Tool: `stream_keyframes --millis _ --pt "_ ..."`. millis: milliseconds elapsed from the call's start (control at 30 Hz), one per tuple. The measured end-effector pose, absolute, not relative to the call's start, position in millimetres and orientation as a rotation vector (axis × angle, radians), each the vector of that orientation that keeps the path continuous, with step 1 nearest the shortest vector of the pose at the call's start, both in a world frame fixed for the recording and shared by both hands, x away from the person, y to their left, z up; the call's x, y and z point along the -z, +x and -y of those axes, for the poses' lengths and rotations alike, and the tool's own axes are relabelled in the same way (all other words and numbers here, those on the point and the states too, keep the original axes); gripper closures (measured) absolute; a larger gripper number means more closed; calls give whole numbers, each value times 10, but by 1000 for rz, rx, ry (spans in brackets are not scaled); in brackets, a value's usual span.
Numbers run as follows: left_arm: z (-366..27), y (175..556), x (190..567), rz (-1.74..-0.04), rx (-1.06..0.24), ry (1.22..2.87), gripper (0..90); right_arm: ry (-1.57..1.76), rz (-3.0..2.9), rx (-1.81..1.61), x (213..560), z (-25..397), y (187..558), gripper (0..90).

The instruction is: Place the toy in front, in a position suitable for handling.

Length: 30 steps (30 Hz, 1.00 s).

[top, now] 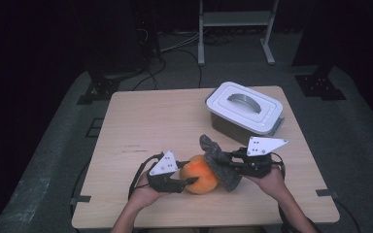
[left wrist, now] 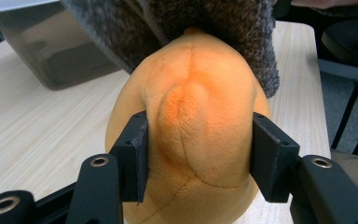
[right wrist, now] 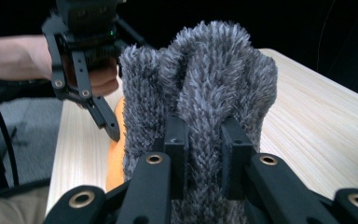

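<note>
— Looking at the middle of the counter (top: 141, 126), what do you see?

— A soft orange toy (top: 201, 174), round like a peach. It sits on the counter near the front edge, between the two hands.

— What is the left hand-held gripper (top: 188, 180) doing?

— Its jaws are open about as wide as the toy, one on each side. In the left gripper view they press into the orange toy (left wrist: 196, 116) and hold it.

— And the right hand-held gripper (top: 227, 165)?

— Its jaws are nearly closed. They pinch a fuzzy grey cloth (top: 218, 160). In the right gripper view the grey cloth (right wrist: 200, 88) stands up thick between the jaws.

— Where is the cloth?

— It lies against the right side and top of the orange toy, touching it. One end sticks up toward the back.

— Is anything else on the counter?

— A box (top: 245, 109) with a white lid and a grey handle. It sits at the back right, apart from the toy.

— Can you see the person?

— Two hands and bare arms coming in from the front.
</note>
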<state>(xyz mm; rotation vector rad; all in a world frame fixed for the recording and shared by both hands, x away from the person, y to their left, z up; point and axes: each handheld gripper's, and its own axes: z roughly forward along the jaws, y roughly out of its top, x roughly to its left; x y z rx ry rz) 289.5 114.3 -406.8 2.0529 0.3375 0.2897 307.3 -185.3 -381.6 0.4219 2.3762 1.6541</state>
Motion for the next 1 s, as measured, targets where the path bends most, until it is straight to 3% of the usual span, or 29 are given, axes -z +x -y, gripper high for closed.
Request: stream_keyframes --millis 233,1000 --pt "-1200 2897 4026 -343 -308 2049 466 490 -2444 -1578 3996 1873 3171 753" --pt "-1184 2872 4027 -303 -298 2080 449 425 -2454 -1590 3946 1750 3115 753"
